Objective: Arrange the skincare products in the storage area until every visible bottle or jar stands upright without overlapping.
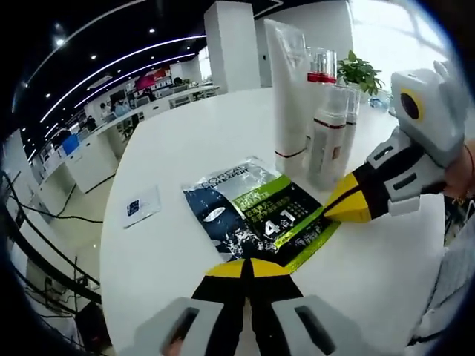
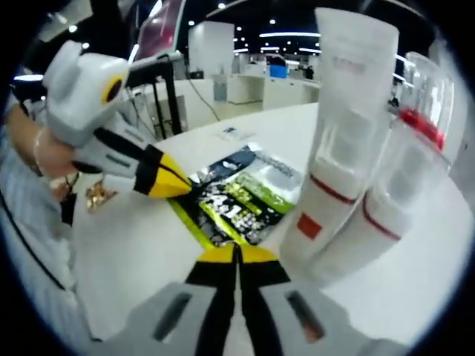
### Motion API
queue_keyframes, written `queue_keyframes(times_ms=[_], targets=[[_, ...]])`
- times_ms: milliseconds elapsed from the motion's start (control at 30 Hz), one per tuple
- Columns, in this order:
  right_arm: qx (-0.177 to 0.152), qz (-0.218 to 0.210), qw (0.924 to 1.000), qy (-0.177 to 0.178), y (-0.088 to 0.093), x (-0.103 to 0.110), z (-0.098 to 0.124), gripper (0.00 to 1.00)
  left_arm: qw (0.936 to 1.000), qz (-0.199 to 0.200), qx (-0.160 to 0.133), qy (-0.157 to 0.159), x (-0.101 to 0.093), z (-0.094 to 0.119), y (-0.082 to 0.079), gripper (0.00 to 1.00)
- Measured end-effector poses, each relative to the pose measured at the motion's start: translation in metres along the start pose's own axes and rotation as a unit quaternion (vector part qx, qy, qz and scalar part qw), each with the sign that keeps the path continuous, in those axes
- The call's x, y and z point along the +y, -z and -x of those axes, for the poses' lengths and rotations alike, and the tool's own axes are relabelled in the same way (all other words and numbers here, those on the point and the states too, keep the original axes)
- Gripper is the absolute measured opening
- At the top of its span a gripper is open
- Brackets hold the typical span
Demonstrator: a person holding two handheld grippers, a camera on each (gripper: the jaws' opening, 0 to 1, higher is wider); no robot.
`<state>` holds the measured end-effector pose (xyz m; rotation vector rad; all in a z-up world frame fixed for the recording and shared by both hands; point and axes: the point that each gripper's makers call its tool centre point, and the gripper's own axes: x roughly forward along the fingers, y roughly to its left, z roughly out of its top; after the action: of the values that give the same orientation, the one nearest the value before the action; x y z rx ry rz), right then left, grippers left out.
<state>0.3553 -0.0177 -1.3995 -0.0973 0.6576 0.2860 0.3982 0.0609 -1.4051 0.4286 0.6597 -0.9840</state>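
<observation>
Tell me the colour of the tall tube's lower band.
Red, a thin band on the white tube; clearest in the right gripper view.

Both tongs, left (image 1: 247, 265) and right (image 2: 237, 252), are closed, empty.

Left gripper (image 1: 249, 268) and right gripper (image 2: 237, 254): each has two black jaws with yellow tips rising from grey bases with dark oval slots. At the right of the left gripper view, the right gripper's pale grey housing carries a yellow-ringed disc, with a thin bracelet (image 1: 469, 167) at the wrist behind it.
</observation>
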Motion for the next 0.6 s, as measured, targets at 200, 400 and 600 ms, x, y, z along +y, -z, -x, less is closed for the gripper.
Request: queue_keyframes(times_ms=[200, 400, 600], targets=[[-0.005, 0.004, 1.0000, 0.000, -0.0022, -0.0007, -0.0017, 0.00, 0.9999, -0.010, -0.007, -0.004, 0.0023, -0.0022, -0.0024, 0.01], [-0.008, 0.000, 1.0000, 0.001, -0.0029, -0.0017, -0.0022, 0.00, 0.9994, 0.030, -0.009, 0.012, 0.0037, -0.0028, -0.0034, 0.01], [-0.013, 0.002, 0.9999, 0.007, -0.0031, -0.0018, -0.0021, 0.02, 0.9990, 0.037, -0.007, 0.023, -0.0016, 0.0008, -0.0047, 0.09]])
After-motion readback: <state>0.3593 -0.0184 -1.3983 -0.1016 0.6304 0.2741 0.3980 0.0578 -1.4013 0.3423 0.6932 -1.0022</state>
